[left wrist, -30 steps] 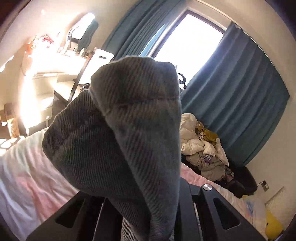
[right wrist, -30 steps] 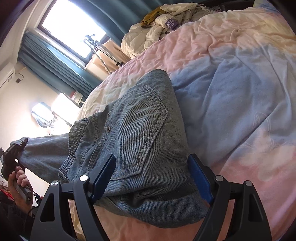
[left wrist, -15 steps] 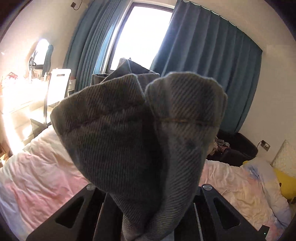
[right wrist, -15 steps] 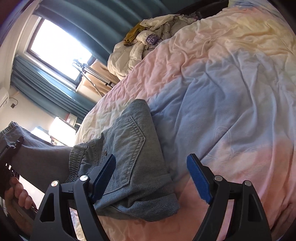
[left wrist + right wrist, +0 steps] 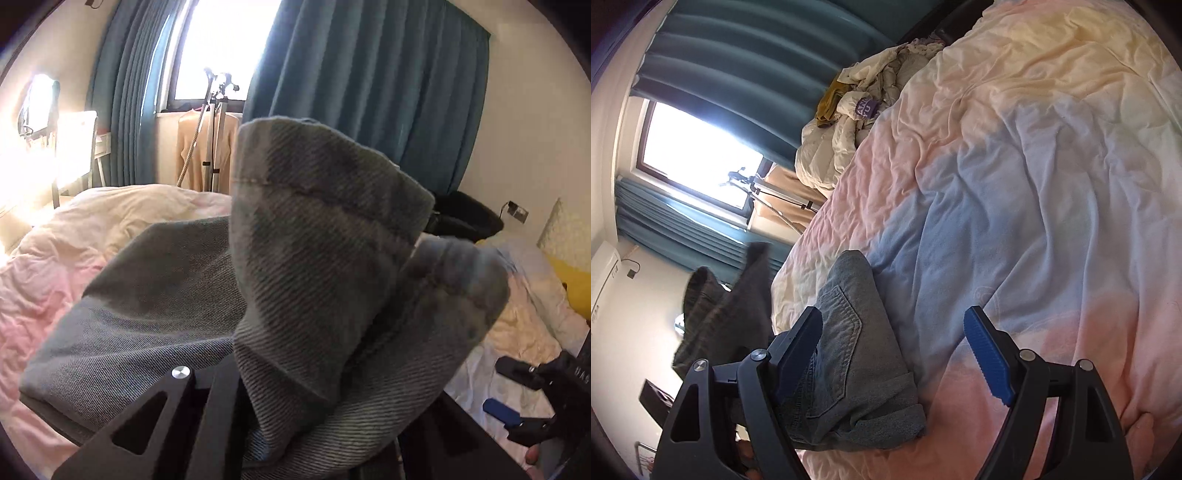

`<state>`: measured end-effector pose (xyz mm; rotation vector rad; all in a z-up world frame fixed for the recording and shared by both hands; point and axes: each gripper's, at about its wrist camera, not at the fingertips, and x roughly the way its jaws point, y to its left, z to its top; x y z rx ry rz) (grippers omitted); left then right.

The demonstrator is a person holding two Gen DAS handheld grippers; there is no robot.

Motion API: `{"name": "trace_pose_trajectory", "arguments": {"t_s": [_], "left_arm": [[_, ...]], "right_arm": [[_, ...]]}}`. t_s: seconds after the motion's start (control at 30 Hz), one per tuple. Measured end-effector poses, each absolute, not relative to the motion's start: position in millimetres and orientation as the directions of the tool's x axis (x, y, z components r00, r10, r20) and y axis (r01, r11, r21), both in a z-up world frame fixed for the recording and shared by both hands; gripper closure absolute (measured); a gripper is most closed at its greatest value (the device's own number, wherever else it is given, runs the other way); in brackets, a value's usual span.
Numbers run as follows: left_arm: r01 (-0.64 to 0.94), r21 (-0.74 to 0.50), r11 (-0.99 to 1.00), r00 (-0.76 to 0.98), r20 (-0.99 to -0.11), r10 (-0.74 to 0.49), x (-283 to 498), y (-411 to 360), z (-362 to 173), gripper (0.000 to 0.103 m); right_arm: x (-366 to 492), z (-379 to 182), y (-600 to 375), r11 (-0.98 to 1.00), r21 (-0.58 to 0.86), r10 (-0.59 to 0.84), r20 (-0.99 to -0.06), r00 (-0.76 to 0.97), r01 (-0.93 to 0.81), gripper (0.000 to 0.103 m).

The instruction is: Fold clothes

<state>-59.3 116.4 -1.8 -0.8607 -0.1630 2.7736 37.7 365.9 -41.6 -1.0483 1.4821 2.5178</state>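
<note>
Where the left wrist view looks out, the left gripper [image 5: 295, 417] is clamped on a thick bunch of grey-blue jeans [image 5: 325, 266], whose twill ribs and stitched hem fill the middle. More denim drapes down onto the rumpled pink and cream quilt [image 5: 55, 258]. Pleated teal curtains [image 5: 369, 81] hang behind, and a yellow pillow [image 5: 572, 284] sits at the right edge. In the right wrist view, the right gripper [image 5: 894, 350] stands wide apart, holding nothing; its ridged blue pads [image 5: 988, 354] hover over the quilt. The jeans' seat, with a stitched back pocket, lies crumpled under the left-hand finger, while one leg rises at left. A heap of pale clothes [image 5: 849, 122] rests farther off.
</note>
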Motion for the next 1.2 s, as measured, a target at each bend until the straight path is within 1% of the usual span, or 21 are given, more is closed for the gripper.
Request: {"name": "trace_pose_trajectory", "arguments": {"t_s": [0.17,0.23,0.27,0.3,0.33,0.4,0.43,0.47,0.57,0.67,0.8,0.93,0.97,1.1,1.2], "left_arm": [[-0.211,-0.141,-0.967,-0.779,-0.573,0.253,-66,160,-25,0.093],[-0.212,-0.132,-0.968,-0.772,-0.585,0.249,-67,163,-29,0.092],[-0.214,-0.122,-0.969,-0.769,-0.591,0.244,-69,157,-32,0.09],[-0.22,-0.109,-0.969,-0.767,-0.595,0.241,-74,135,-35,0.087],[-0.228,-0.096,-0.969,-0.762,-0.602,0.239,-77,127,-36,0.08],[-0.24,-0.046,-0.97,-0.754,-0.62,0.216,-65,128,-36,0.076],[-0.253,-0.019,-0.967,-0.749,-0.629,0.208,-57,130,-36,0.065],[-0.276,0.007,-0.961,-0.745,-0.633,0.209,-55,135,-35,0.057],[-0.326,0.125,-0.937,-0.764,-0.618,0.183,-53,144,-24,0.053],[-0.347,0.144,-0.927,-0.758,-0.624,0.187,-35,143,-8,0.052],[-0.36,0.094,-0.928,-0.73,-0.648,0.217,-13,123,5,0.051],[-0.387,0.071,-0.919,-0.698,-0.674,0.241,6,108,6,0.052],[-0.396,0.083,-0.914,-0.697,-0.675,0.241,11,106,6,0.052],[-0.431,0.143,-0.891,-0.728,-0.638,0.25,35,104,9,0.051],[-0.465,0.101,-0.879,-0.724,-0.616,0.312,47,99,16,0.051]], "right_arm": [[34,-48,370,-0.52,0.776,-0.316,-0.562,-0.764,-0.356,0.023],[31,-50,369,-0.524,0.774,-0.322,-0.567,-0.758,-0.356,0.023],[29,-51,369,-0.525,0.773,-0.327,-0.569,-0.755,-0.356,0.023],[27,-52,368,-0.527,0.773,-0.332,-0.571,-0.751,-0.354,0.023],[27,-53,366,-0.531,0.77,-0.336,-0.574,-0.747,-0.354,0.023],[24,-54,364,-0.541,0.766,-0.342,-0.578,-0.741,-0.348,0.023],[22,-53,363,-0.548,0.764,-0.347,-0.578,-0.738,-0.341,0.023],[20,-53,361,-0.554,0.764,-0.354,-0.576,-0.737,-0.332,0.023],[16,-51,357,-0.565,0.77,-0.376,-0.56,-0.739,-0.296,0.023],[12,-48,352,-0.574,0.779,-0.402,-0.536,-0.742,-0.252,0.023],[9,-39,346,-0.597,0.779,-0.429,-0.512,-0.744,-0.192,0.023],[7,-26,335,-0.62,0.778,-0.464,-0.47,-0.751,-0.104,0.023],[7,-24,333,-0.623,0.778,-0.473,-0.457,-0.753,-0.081,0.023],[2,-21,318,-0.576,0.818,-0.564,-0.391,-0.727,0.008,0.023],[-2,-22,305,-0.561,0.826,-0.609,-0.372,-0.701,0.049,0.023]]}}
